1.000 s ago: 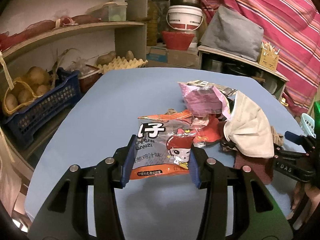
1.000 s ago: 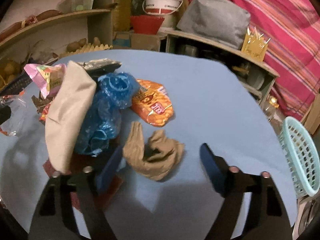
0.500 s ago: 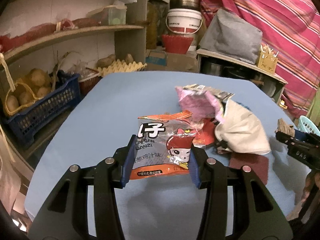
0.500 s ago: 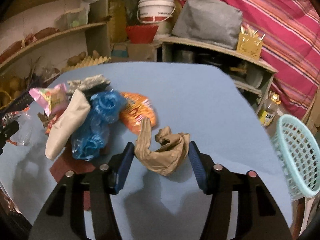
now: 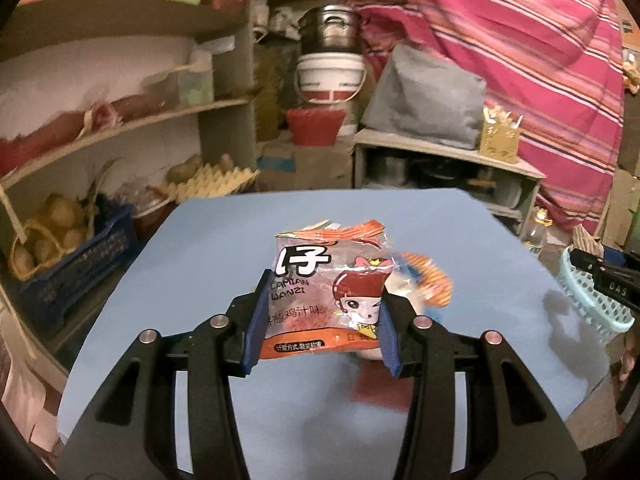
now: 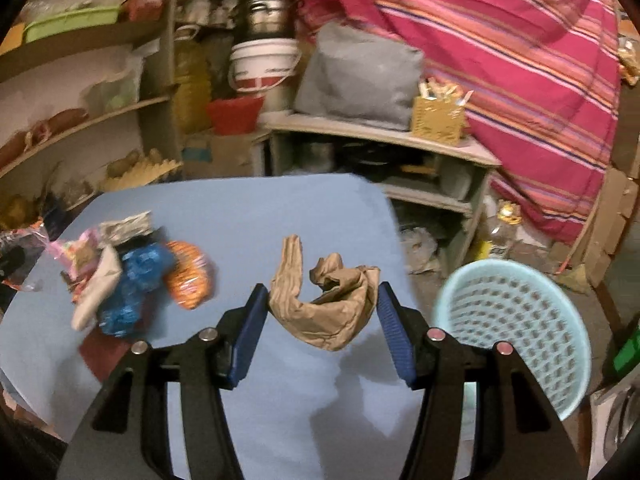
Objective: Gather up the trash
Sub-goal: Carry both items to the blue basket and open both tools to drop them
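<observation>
Above the blue table [image 5: 192, 240], the left gripper [image 5: 322, 314] squeezes a shiny snack bag [image 5: 324, 292] between its two blue pads. The bag hangs up in the air, off the table. The right gripper [image 6: 322, 312] pinches a crumpled brown paper bag [image 6: 324, 308], and that one hangs in the air too. Its pads press on both sides of the paper.

What could go wrong? The snack bag is thin and slippery, so it may slide out if the hand swings fast. The brown paper is soft and squashed, so a loose pinch may let it drop to the floor before it gets to the light blue basket [image 6: 516, 320]. The basket sits low beside the table's right edge, near the right gripper. If both hands go there at once, they may bump.

The snack bag is clear and orange, with a cartoon girl with red hair and big letters on the front. Its top edge is torn open. The paper bag is tan, wrinkly and folded over, with one long strip that sticks up.

More trash waits on the table: a blue plastic bag [image 6: 136, 280], an orange wrapper [image 6: 188, 280], a pink wrapper [image 6: 76, 248] and a pale cloth [image 6: 98, 292], all in one heap.
</observation>
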Motion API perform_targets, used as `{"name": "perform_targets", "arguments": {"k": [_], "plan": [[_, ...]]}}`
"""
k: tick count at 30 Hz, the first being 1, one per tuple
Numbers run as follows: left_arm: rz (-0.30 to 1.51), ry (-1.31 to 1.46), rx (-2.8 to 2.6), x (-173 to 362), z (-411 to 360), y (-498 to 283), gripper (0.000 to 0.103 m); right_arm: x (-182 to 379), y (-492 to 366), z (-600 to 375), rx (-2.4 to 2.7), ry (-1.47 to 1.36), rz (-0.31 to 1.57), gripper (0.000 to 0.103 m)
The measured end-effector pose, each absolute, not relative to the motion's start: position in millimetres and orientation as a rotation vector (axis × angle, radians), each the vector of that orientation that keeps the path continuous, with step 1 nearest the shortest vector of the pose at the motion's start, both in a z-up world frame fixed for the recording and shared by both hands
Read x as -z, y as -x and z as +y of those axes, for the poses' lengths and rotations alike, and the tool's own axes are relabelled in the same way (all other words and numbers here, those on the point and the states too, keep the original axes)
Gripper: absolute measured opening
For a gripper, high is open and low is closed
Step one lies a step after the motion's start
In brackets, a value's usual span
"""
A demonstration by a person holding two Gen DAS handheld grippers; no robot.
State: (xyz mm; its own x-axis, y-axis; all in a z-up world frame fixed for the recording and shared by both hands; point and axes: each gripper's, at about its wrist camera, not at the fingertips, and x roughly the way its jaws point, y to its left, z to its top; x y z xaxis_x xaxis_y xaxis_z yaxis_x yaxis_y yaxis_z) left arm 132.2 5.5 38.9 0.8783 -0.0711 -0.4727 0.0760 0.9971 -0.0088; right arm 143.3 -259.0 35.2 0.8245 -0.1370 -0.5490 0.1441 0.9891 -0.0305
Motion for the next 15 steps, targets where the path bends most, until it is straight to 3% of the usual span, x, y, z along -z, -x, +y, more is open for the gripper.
{"name": "perform_targets", "arguments": {"k": [15], "plan": [[0.475, -0.05, 0.284, -56, -157, -143, 0.045, -45, -98, -425, 0.313, -0.09, 0.565, 0.056]]}}
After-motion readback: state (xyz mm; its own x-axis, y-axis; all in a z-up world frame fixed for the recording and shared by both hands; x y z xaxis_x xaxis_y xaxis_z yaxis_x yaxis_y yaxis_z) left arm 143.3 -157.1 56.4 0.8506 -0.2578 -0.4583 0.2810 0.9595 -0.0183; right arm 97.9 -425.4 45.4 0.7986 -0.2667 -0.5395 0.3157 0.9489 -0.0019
